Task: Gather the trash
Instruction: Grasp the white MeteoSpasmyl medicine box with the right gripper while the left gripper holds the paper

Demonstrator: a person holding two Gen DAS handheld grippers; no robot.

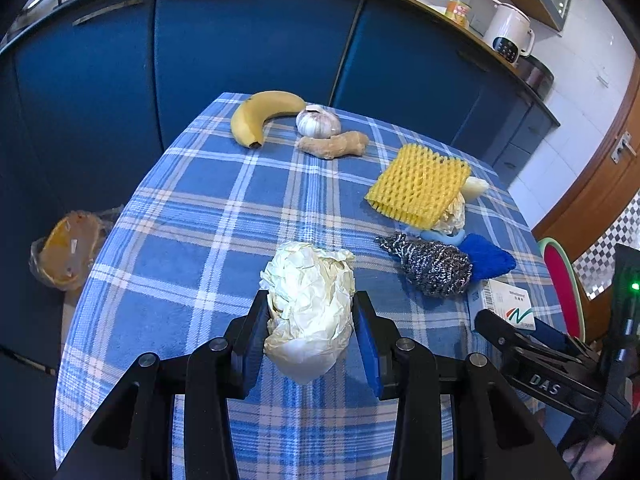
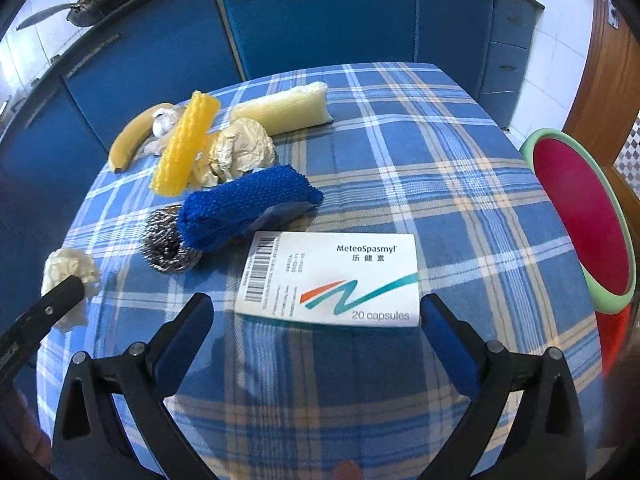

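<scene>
My left gripper (image 1: pixel 310 312) is shut on a crumpled ball of white paper (image 1: pixel 310 300) over the blue plaid tablecloth (image 1: pixel 192 240); the same ball shows at the left of the right wrist view (image 2: pixel 68 270) with the left gripper's finger across it. My right gripper (image 2: pixel 316 316) is open, its fingers either side of the near edge of a white medicine box (image 2: pixel 336 276) lying flat on the cloth. A second crumpled paper ball (image 2: pixel 244 148) lies beside a yellow foam fruit net (image 2: pixel 186 150).
A banana (image 1: pixel 260 114), garlic bulb (image 1: pixel 318 120) and ginger root (image 1: pixel 334 144) lie at the far edge. A steel scourer (image 2: pixel 168 242), blue scrub pad (image 2: pixel 244 208) and pale sponge (image 2: pixel 282 110) sit mid-table. A bagged bin (image 1: pixel 70 256) stands on the floor left; a red stool (image 2: pixel 580 216) right.
</scene>
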